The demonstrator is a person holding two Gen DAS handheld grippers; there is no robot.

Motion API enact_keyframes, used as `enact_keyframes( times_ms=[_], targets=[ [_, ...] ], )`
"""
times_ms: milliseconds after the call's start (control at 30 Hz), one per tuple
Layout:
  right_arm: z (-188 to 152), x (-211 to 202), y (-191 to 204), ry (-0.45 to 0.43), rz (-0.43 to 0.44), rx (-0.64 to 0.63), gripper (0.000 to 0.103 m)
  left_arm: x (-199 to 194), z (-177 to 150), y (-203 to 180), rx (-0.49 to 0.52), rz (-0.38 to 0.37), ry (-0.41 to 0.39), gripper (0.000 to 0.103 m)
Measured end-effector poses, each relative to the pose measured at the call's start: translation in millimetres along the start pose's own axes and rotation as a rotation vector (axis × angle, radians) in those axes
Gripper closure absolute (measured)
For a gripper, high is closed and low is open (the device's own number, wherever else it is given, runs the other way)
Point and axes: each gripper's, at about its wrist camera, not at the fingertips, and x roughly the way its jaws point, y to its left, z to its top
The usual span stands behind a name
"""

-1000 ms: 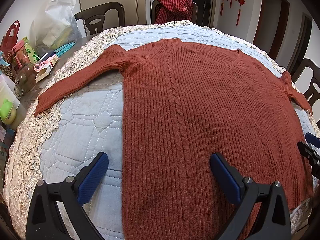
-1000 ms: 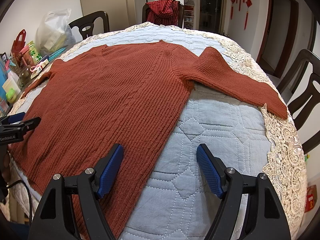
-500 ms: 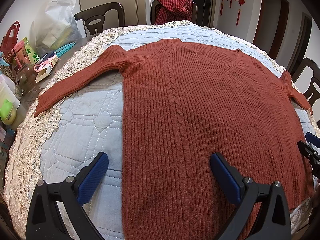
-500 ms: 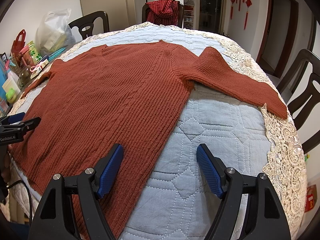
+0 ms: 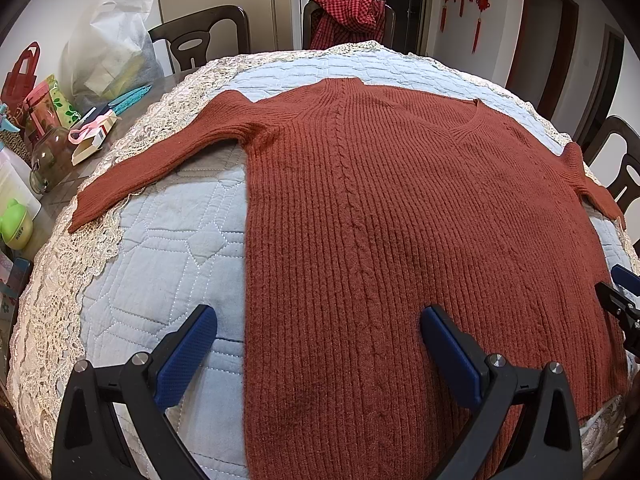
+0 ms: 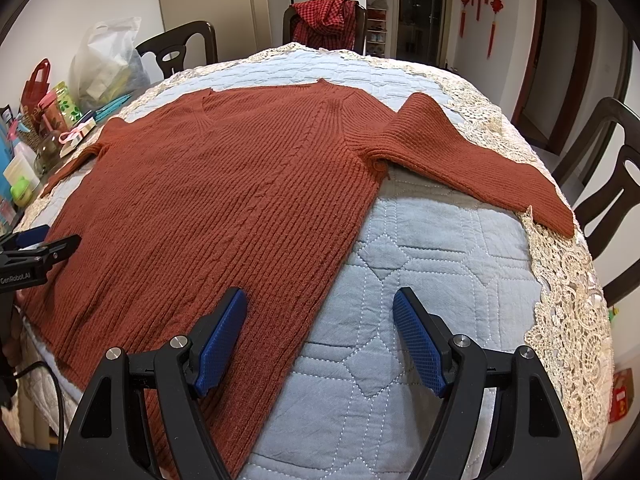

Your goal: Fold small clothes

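Note:
A rust-red ribbed knit sweater [image 5: 400, 220] lies flat, front up, on a pale blue quilted cloth [image 5: 168, 264], both sleeves spread out to the sides. It also shows in the right wrist view [image 6: 224, 208]. My left gripper [image 5: 320, 344] is open and empty, hovering over the sweater's lower left hem edge. My right gripper [image 6: 320, 328] is open and empty over the lower right hem edge. The right gripper's tip shows at the left wrist view's right edge [image 5: 622, 304]; the left gripper shows at the right wrist view's left edge [image 6: 36, 252].
The quilted cloth [image 6: 440, 272] has a lace border [image 6: 572, 312]. Clutter sits at the table's left: a white plastic bag [image 5: 108, 60], a glass jar [image 5: 50, 156], a green container [image 5: 16, 226]. Dark chairs [image 6: 616, 184] ring the table; one holds a red checked garment [image 5: 348, 16].

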Motion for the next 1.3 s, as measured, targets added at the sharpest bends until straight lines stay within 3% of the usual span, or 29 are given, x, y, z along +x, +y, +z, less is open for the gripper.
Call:
enact_keyframes(
  times_ms=[1300],
  targets=[
    [-1.4,-7.1,0.5,0.009,0.015,0.012,0.027,-3.3,-1.9,1.5,-0.015,-0.003,-0.025,0.000]
  ],
)
